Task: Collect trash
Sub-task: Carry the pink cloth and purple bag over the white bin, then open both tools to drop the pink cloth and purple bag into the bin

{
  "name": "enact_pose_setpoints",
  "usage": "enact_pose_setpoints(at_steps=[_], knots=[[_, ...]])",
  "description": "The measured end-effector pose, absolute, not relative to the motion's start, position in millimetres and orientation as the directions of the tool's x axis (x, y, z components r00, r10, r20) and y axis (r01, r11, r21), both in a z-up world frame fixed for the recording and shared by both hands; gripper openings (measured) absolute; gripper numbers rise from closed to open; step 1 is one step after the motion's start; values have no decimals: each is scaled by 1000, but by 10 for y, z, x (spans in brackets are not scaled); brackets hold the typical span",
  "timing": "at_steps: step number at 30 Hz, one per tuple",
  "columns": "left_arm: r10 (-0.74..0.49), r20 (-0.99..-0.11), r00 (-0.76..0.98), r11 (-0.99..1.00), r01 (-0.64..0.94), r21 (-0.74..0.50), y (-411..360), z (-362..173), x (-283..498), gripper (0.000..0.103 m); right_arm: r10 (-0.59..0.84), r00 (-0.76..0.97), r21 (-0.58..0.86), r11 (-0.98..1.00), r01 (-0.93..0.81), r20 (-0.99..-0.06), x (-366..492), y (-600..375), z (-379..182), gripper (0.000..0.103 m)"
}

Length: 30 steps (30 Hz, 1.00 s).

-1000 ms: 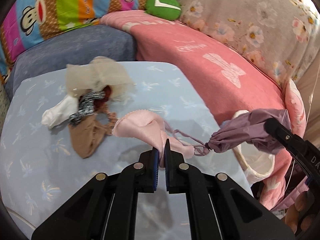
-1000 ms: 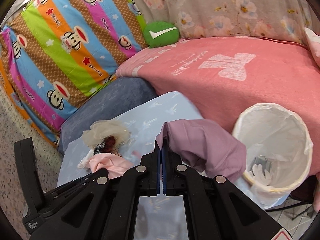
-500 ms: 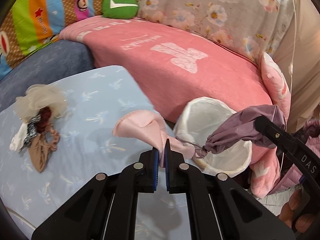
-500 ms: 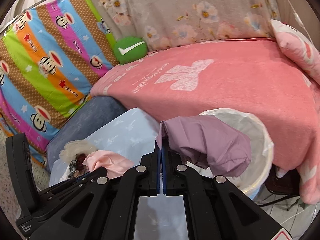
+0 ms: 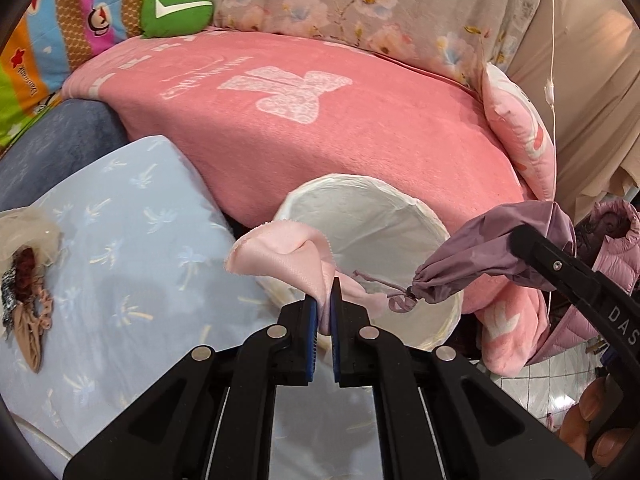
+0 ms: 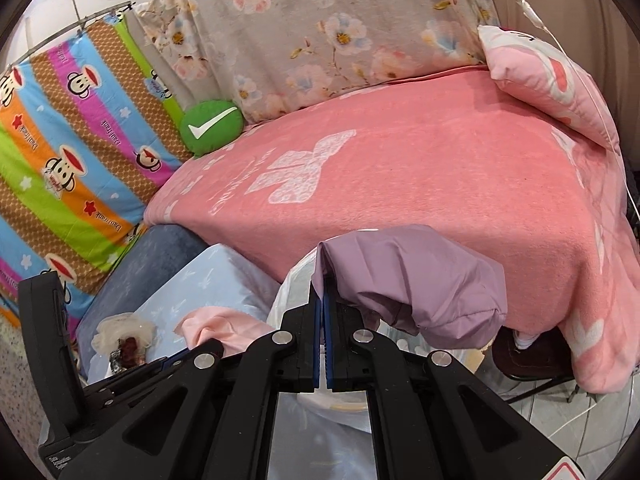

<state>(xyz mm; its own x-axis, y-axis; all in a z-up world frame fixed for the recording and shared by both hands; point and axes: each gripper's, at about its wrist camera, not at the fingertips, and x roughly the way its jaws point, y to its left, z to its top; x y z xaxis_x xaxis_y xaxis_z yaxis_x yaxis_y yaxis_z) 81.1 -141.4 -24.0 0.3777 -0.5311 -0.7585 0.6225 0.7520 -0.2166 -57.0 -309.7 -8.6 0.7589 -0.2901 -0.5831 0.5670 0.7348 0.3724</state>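
My left gripper (image 5: 325, 300) is shut on a pale pink cloth (image 5: 280, 258), which hangs over the near rim of the white-lined trash bin (image 5: 360, 200). My right gripper (image 6: 322, 300) is shut on a mauve drawstring pouch (image 6: 420, 284); in the left wrist view the pouch (image 5: 480, 256) hangs over the bin's right side, its cord dangling. In the right wrist view the pouch covers most of the bin (image 6: 288, 300), and the pink cloth (image 6: 218, 326) shows at lower left. A heap of small rags and stockings (image 5: 24, 276) lies on the light blue table cover (image 5: 132, 264).
A pink blanket (image 5: 320, 112) covers the bed behind the bin, with a pink pillow (image 5: 520, 132) at its right end. A green round cushion (image 5: 176, 8) and a striped cartoon cloth (image 6: 60, 152) stand at the back. A pink padded jacket (image 5: 608, 248) and tiled floor are at right.
Both grippers have carried their cloths rightward from over the blue table to above the trash bin. The rag heap has slid to the left edge of the views.
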Motion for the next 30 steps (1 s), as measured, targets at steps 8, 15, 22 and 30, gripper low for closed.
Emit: enact_pose_setpoints(at_steps=[8,15,22,30], knots=[[-534,-772,346,725,657,-207,-1749,-301,824,6,-302,749,370,723,583,-590,-546,-3287,-119,3],[-521,-784,338,734,646,-210,-1836,-385,885,15,-304,744,370,719,589,-595,-477,-3372,-158,8],[-502,-762,409,774,605,-185,-1772,-362,900,74,-307,749,370,721,586,-588,-434,-3340,-159,23],[-494,-758,427,798,569,-199,-1592,-358,936,74,-282,746,382,719,581,-602,-406,-3244,-226,33]])
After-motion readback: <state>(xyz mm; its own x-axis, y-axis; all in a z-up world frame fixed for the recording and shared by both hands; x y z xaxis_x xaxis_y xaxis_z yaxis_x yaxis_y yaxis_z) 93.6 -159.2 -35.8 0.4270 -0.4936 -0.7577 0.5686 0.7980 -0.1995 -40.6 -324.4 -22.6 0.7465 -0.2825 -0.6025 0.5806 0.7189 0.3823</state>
